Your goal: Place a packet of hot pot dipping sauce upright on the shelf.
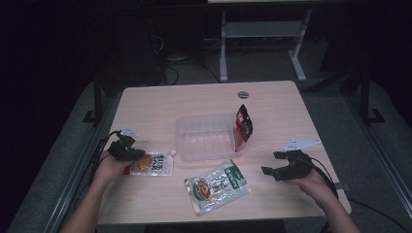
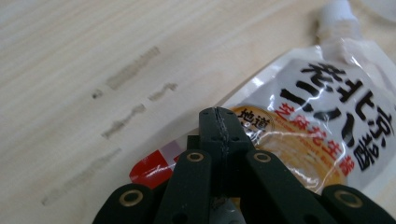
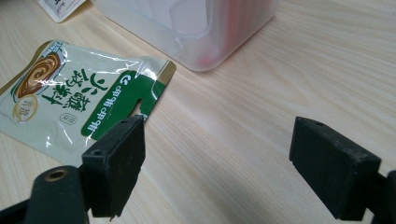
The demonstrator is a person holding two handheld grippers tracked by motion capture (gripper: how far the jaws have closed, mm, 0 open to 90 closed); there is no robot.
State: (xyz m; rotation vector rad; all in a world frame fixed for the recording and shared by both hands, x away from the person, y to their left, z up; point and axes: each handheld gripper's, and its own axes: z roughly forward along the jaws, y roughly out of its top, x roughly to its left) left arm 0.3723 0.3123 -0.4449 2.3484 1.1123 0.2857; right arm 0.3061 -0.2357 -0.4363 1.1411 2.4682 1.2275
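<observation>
meanwhile, at the table's near left, the left gripper (image 2: 218, 116) hovers with jaws pressed together over the white spouted pouch (image 1: 154, 164), which lies flat just left of the clear plastic tray (image 1: 190, 147). near right, the right gripper (image 3: 217, 154) waits with jaws wide apart, holding nothing, beside the green pouch (image 3: 79, 95).

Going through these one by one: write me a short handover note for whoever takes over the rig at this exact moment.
Left claw: shut, over the white spouted sauce pouch lying left of the clear plastic container; whether it pinches the pouch cannot be told.
Right claw: open, holding nothing, over bare table right of the green soup pouch.
Done: the red packet stands in the container, leaning on its right wall.
Left, probably: put both pouches into the container.
</observation>
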